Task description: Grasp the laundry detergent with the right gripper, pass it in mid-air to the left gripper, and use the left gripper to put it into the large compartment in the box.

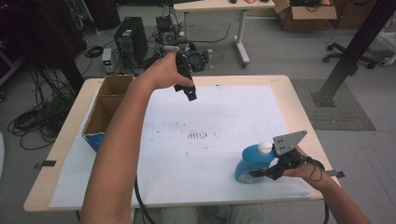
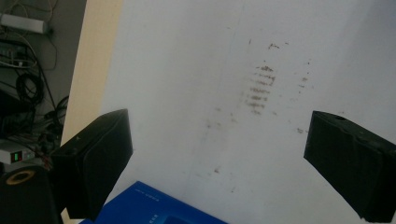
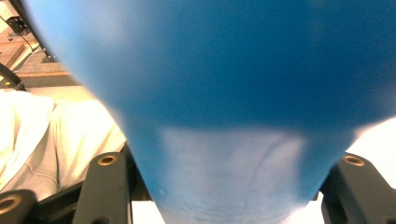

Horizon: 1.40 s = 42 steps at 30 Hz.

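Holding a blue bottle at the bench's near right

Standing at the left edge of the bench (image 1: 280,84), a cardboard box (image 1: 105,109) is seen from the high view with its top open; it is divided into two compartments, and nothing can be made out inside either. Its near end carries a blue printed face, a corner of which is also caught at the bottom of the left gripper view. A white sheet (image 1: 224,112), marked with dark smudges near its middle, is spread over most of the bench top.

A blue bottle (image 1: 252,163) with a white cap is found at the near right of the sheet, upright on its wide base. The right gripper (image 1: 271,171) is brought against it from the right, with the person's right hand (image 1: 303,169) behind. In the right gripper view the bottle's narrowing blue body is seen very close and blurred, passing down between the two black fingers (image 3: 105,186), one on each side of it. The fingers are closed in around the bottle; actual contact at the pads is hidden by the bottle itself.

The left gripper (image 1: 187,91) is held in the air over the far part of the sheet, well apart from the bottle and just to the right of the box, gripped by the left hand (image 1: 163,72). Its fingers (image 2: 93,158) are spread wide in the left gripper view, with only the smudged sheet between them.
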{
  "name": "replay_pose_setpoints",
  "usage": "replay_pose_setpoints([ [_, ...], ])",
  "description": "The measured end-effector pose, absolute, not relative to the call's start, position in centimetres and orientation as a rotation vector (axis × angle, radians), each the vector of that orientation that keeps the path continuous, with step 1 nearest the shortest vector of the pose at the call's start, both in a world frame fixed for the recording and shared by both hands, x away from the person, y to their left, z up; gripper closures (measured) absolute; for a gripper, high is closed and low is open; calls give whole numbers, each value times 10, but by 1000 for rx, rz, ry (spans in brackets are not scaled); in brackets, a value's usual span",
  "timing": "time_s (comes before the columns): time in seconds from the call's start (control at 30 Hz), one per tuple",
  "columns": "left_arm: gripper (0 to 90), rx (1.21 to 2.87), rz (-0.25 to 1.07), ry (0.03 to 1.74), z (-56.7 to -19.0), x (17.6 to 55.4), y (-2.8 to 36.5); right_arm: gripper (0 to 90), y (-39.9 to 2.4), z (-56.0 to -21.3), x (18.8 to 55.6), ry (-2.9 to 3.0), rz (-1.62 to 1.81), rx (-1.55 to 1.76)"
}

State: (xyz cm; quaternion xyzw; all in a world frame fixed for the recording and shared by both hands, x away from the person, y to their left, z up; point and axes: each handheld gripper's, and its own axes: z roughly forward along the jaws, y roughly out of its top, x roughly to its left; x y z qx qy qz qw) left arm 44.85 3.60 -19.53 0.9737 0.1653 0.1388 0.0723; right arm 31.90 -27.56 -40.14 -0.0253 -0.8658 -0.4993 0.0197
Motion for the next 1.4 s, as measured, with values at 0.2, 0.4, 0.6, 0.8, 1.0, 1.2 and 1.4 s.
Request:
replay_pose_setpoints([
  [0.2,82,2923,418,501,-195,448,37,417,-276,-402,319,-2686,-1557,-89],
  [0.4,82,2926,422,495,-195,448,37,427,-276,-401,318,-2699,-1562,-79],
  [0.6,82,2924,424,495,-194,445,38,435,-278,-400,319,-2690,-1569,-150],
  [0.8,84,2912,435,489,-190,442,41,437,-278,-394,319,-2682,-1564,-170],
  [1.0,85,2908,442,471,-185,434,43,437,-279,-375,319,-2694,-1596,-175],
  [1.2,84,2883,441,449,-177,424,43,437,-276,-350,319,-2702,-1580,-209],
  [1.4,85,2866,453,436,-170,413,47,437,-271,-326,320,-2736,-1568,-220],
])
